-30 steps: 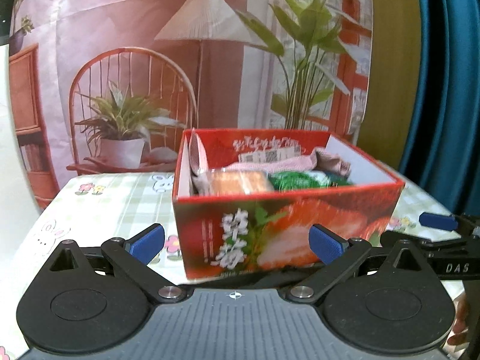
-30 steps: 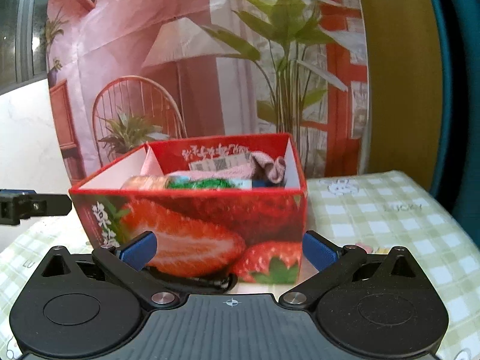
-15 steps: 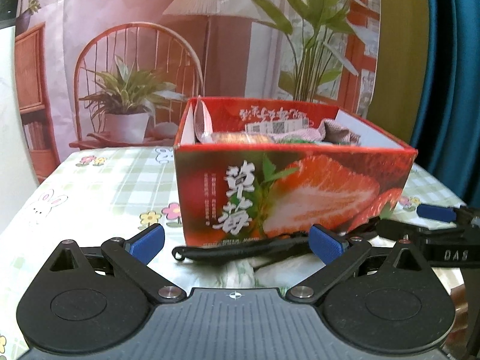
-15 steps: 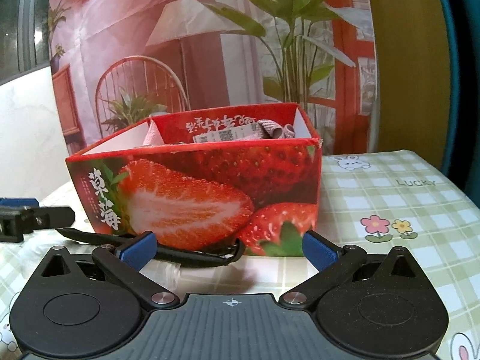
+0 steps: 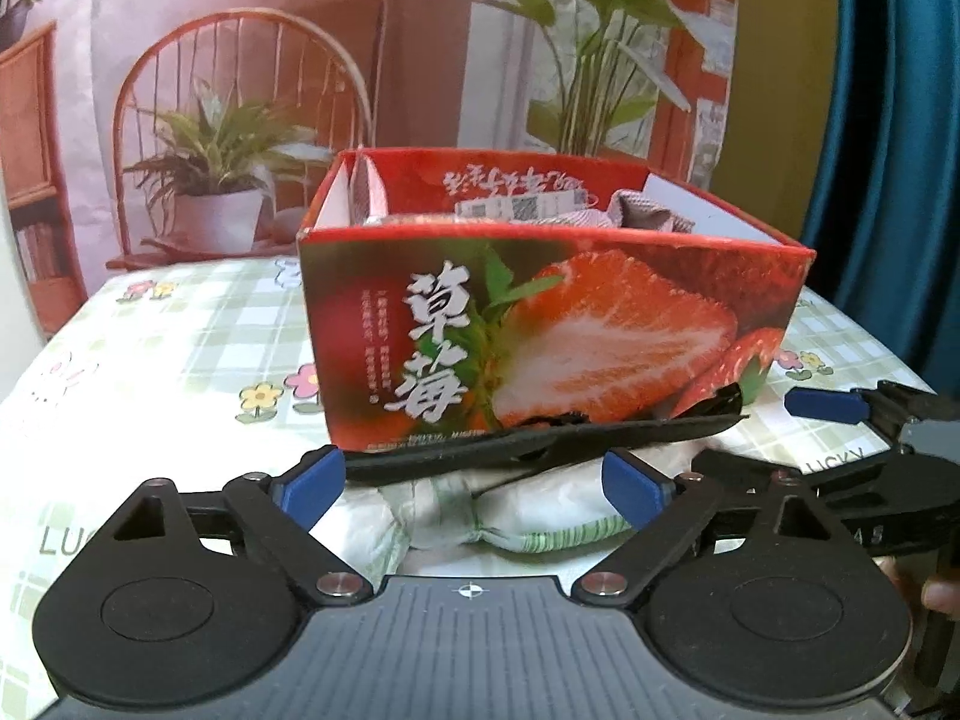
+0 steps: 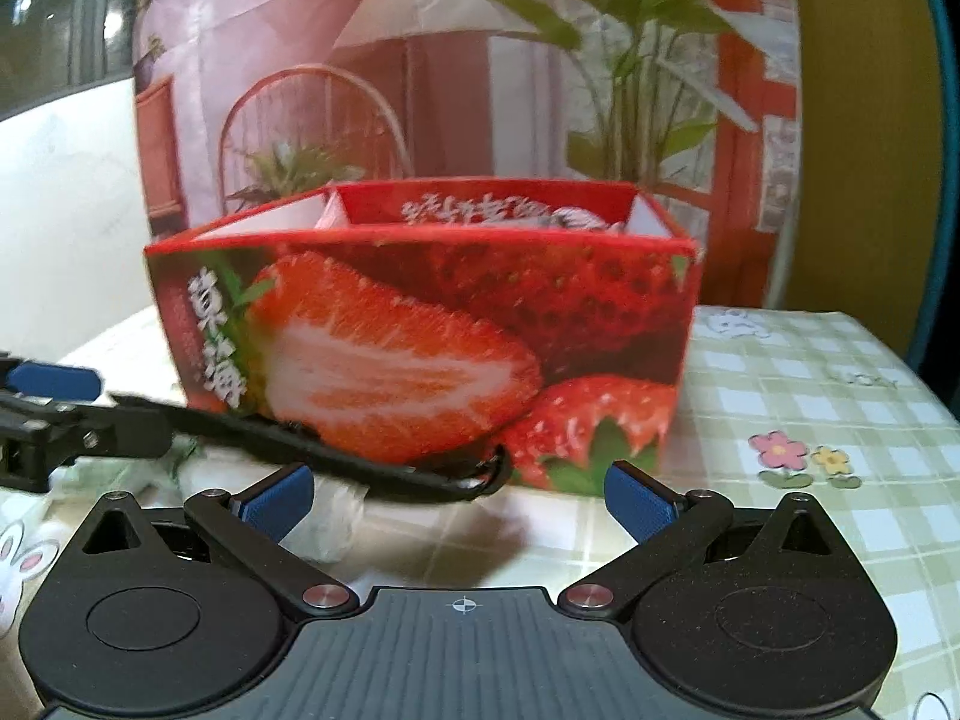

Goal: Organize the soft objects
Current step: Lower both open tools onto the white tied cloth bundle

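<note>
— Both grippers spread wide?
— Yes; left gripper (image 5: pixel 474 483), jaws just closing slightly, straddles the white crumpled cloth bundle (image 5: pixel 480 516) before the red strawberry-printed cardboard box (image 5: pixel 552 336); right gripper (image 6: pixel 459 495) holds nothing.

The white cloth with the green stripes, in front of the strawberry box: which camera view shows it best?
The left wrist view. There the white cloth lies bunched between the open left gripper fingers, green striped band visible, below the black strap. The right wrist view shows only a blurred white edge near its left fingertip.
</note>
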{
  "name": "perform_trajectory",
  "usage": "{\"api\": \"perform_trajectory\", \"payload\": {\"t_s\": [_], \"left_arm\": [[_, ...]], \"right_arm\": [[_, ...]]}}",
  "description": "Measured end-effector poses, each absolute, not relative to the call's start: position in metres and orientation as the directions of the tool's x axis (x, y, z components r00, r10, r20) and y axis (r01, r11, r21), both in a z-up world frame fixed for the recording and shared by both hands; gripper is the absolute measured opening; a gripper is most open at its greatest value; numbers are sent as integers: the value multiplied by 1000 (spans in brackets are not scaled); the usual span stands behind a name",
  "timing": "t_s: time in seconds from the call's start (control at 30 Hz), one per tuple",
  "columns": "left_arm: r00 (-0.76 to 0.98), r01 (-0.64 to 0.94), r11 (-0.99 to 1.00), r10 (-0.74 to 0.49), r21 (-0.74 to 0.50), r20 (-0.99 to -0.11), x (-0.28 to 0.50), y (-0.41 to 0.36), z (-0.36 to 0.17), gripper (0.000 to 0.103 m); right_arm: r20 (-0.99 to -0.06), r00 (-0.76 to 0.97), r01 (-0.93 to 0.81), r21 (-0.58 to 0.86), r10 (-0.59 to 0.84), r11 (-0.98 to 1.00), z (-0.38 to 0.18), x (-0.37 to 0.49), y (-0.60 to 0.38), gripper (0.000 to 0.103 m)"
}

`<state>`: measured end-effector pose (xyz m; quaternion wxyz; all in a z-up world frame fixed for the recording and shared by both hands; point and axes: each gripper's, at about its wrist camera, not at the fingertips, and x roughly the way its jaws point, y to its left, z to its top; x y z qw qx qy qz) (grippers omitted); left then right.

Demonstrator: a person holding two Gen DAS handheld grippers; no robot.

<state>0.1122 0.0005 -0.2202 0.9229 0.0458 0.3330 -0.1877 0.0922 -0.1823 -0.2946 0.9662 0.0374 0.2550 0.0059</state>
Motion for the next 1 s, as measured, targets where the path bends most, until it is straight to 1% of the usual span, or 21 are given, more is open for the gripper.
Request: {"api": "perform_trajectory", "payload": {"t_s": [0.27,0.53,0.73,1.0], "left_arm": [[690,280,955,-269,-95,-672,117,23,-228,92],[706,201,972,-233,-126,-669,123,41,-232,91],[678,234,966,-244,-112,-693,126,33,-239,91],[648,284,948,-298,-140,-701,122,26,-244,90]], "right_arm": [[-527,846,-50,76,82,996,-301,93,-176,97],[-571,816,-29,113,88,993,-307,98,-182,97],[-588,804,-33,105,89,994,-309,101,-180,97],[-590,804,-14,107,75,994,-304,97,-181,97]]}}
